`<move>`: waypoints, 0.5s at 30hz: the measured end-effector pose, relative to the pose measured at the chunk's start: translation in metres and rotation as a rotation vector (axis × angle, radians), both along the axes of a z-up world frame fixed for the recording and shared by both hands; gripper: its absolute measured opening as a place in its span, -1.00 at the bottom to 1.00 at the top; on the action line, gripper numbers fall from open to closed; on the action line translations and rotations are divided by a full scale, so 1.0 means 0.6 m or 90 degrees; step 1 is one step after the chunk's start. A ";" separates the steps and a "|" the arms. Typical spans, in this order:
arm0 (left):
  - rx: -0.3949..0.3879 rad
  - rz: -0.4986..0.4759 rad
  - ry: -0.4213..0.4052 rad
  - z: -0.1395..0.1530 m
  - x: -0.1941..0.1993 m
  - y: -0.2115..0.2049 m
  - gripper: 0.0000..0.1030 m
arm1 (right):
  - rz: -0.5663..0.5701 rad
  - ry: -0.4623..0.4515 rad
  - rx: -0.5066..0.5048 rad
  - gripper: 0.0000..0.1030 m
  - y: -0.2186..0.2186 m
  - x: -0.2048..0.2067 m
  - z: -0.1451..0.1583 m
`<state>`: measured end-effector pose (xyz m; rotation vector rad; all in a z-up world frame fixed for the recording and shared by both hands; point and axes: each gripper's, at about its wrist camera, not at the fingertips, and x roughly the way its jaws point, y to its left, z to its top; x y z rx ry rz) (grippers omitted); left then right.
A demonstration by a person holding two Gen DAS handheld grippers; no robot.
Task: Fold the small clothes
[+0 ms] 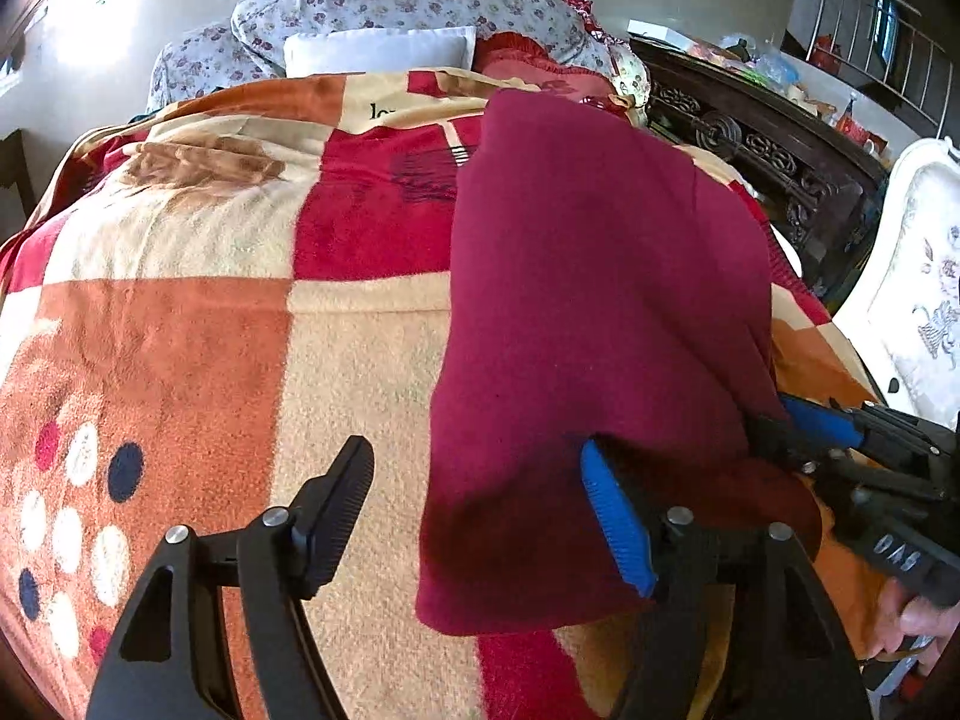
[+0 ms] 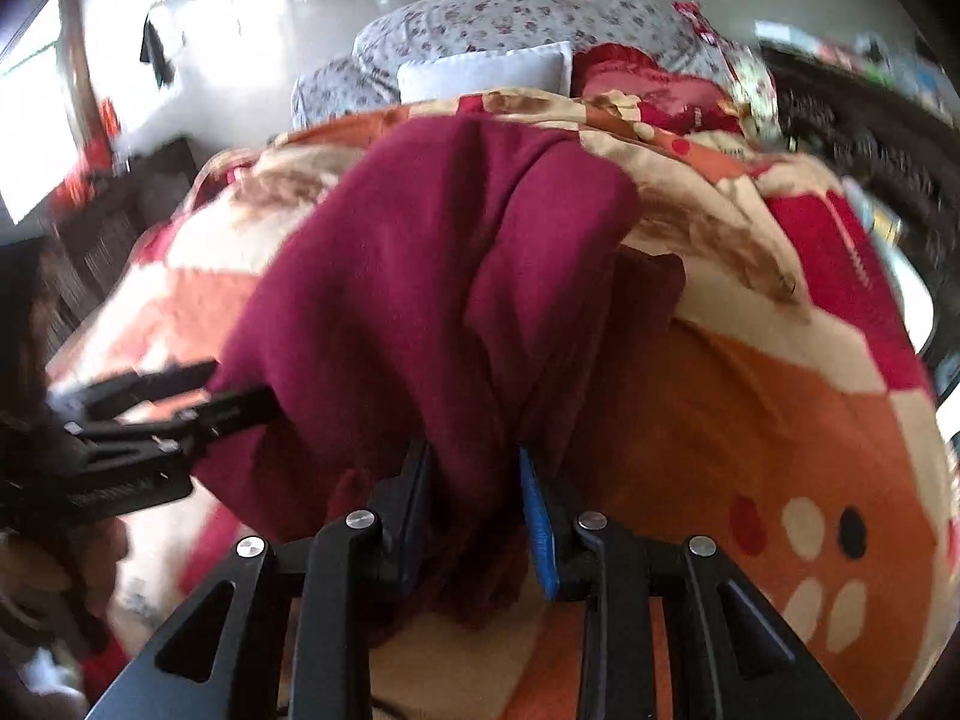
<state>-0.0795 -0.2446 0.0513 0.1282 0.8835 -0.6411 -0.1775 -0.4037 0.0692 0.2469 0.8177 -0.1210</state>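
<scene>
Garment count: we see one maroon cloth point(image 1: 600, 312) on the bed's patterned blanket point(image 1: 198, 360), two tongs.
Left tongs point(image 1: 480, 516) gape open, nothing pinched, the cloth's near edge lying betw. their fingers; right tongs point(image 2: 477, 516) clamp a bunched fold. Only the left-wrist view shows a white chair point(image 1: 918, 300) and dark carved furniture point(image 1: 768, 168).

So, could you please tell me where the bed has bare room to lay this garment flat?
The blanket is bare left of the maroon garment, from the dotted corner up to the pillows. It is crowded on the right, where the right tool pinches the cloth beside the dark carved frame.
</scene>
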 end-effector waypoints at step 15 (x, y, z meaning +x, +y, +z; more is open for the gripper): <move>-0.061 0.002 -0.007 0.041 0.052 0.006 0.59 | -0.120 -0.058 0.121 0.69 -0.065 0.022 -0.004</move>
